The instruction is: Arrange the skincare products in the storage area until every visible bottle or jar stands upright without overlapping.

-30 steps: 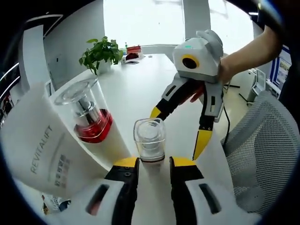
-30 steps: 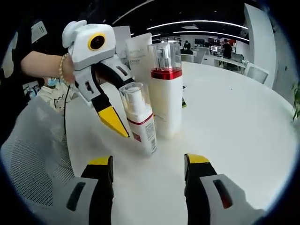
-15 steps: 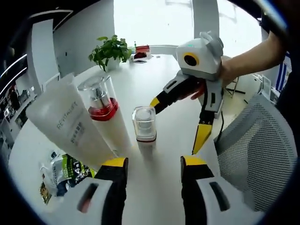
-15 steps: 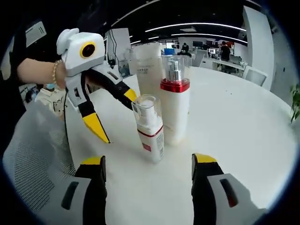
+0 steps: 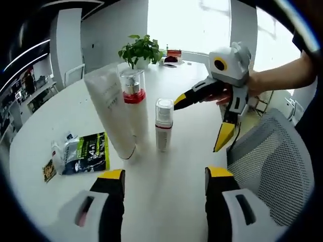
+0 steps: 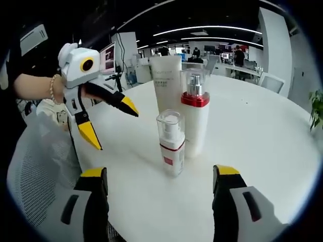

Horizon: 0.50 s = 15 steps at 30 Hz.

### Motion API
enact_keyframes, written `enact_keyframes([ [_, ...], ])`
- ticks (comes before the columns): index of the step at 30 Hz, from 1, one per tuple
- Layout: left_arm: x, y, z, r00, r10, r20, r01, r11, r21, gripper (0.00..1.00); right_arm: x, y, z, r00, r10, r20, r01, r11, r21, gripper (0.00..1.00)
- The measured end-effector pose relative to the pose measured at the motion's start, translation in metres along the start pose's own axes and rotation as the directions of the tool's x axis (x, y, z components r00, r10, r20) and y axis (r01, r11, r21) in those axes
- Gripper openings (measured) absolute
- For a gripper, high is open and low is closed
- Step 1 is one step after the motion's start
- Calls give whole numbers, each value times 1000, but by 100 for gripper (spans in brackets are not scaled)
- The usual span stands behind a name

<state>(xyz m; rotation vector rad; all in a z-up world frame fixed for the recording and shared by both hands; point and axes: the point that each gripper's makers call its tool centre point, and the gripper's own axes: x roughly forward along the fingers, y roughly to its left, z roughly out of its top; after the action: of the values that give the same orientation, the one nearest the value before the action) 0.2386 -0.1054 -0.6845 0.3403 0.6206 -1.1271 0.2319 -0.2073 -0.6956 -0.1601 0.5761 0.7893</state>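
Observation:
Three products stand upright in a tight group on the white round table (image 5: 50, 126). They are a small clear-capped bottle with a red band (image 5: 164, 123) (image 6: 171, 143), a tall white pump bottle with a red collar (image 5: 133, 101) (image 6: 195, 118), and a white tube (image 5: 108, 113) (image 6: 166, 83). My left gripper (image 5: 165, 175) (image 6: 110, 121) is open, a short way back from the small bottle. My right gripper (image 6: 160, 172) (image 5: 202, 119) is open too, facing the group from the opposite side. Neither holds anything.
Flat sachets (image 5: 83, 154) lie on the table beside the tube. A potted plant (image 5: 143, 50) stands at the far edge. A grey mesh chair (image 5: 275, 161) (image 6: 30, 176) sits close to the table edge by the person's arms.
The left gripper has drawn back from the small bottle and its jaws have spread wider. The right gripper has also backed off. The three products have stayed upright.

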Motion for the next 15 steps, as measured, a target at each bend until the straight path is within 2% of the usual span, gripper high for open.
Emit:
enact_keyframes([
  [6, -23, 4, -8, 998, 50, 35, -47, 996, -80, 67, -4, 3, 1, 1000, -12, 8, 12, 1000, 24, 89],
  [10, -36, 6, -13, 994, 96, 42, -91, 989, -113, 75, -5, 6, 3, 1000, -18, 14, 18, 999, 35, 92],
  [15, -53, 10, -25, 988, 147, 47, -137, 975, -176, 81, -8, 12, 7, 999, -31, 25, 30, 998, 55, 94],
])
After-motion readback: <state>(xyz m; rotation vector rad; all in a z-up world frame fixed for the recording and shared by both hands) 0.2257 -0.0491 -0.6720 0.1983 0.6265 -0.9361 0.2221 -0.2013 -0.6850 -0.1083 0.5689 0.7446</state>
